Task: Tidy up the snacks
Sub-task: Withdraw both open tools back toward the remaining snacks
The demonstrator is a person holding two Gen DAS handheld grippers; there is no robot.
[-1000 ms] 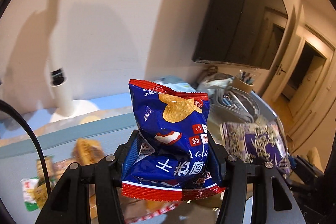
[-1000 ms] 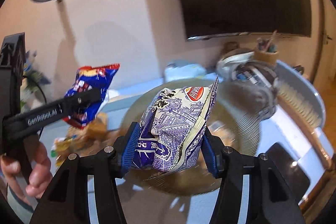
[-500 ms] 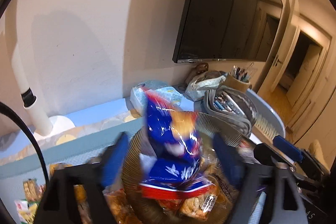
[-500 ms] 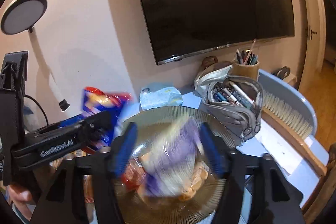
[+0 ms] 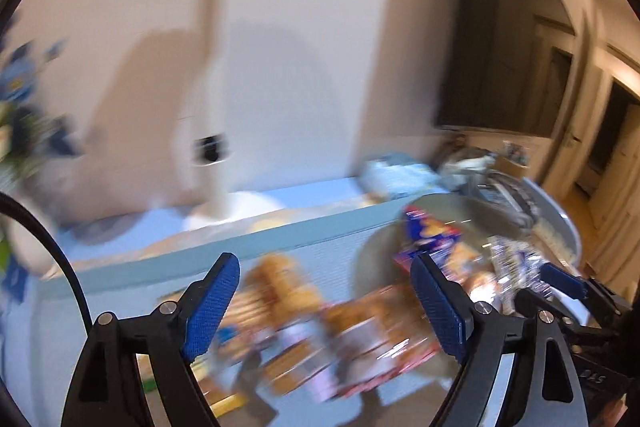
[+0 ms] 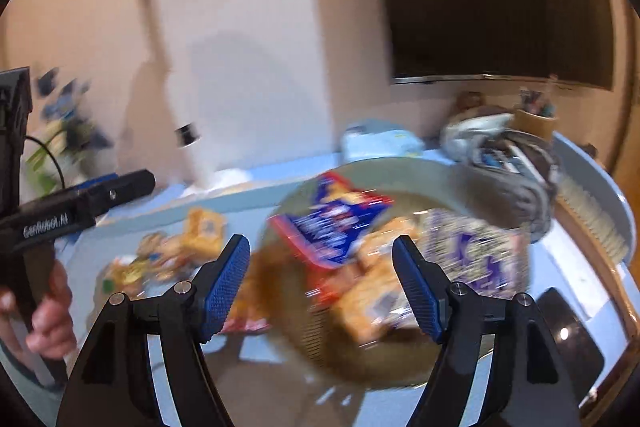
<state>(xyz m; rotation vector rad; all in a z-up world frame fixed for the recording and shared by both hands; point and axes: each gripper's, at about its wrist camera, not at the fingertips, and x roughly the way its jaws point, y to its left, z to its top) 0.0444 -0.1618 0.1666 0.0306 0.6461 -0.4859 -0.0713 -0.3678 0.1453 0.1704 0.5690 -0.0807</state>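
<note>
Blue-padded left gripper (image 5: pixel 324 301) and right gripper (image 6: pixel 320 283) both gaped wide, empty. Blue chip bag (image 6: pixel 334 223) and purple packet (image 6: pixel 476 255) lay in the basket (image 6: pixel 448 367); loose snacks (image 6: pixel 168 253), blurred, seemingly waited toward the table's left edge.

a blue and red snack bag (image 6: pixel 334 223) lies tilted in the round glass bowl (image 6: pixel 400 167), resting on orange snack packs (image 6: pixel 372 303). a purple and white snack bag (image 6: pixel 476 255) lies just beside it at the bowl's right. more orange snack packs (image 6: pixel 176 247), blurred, lie scattered on the table left of the bowl.
</note>
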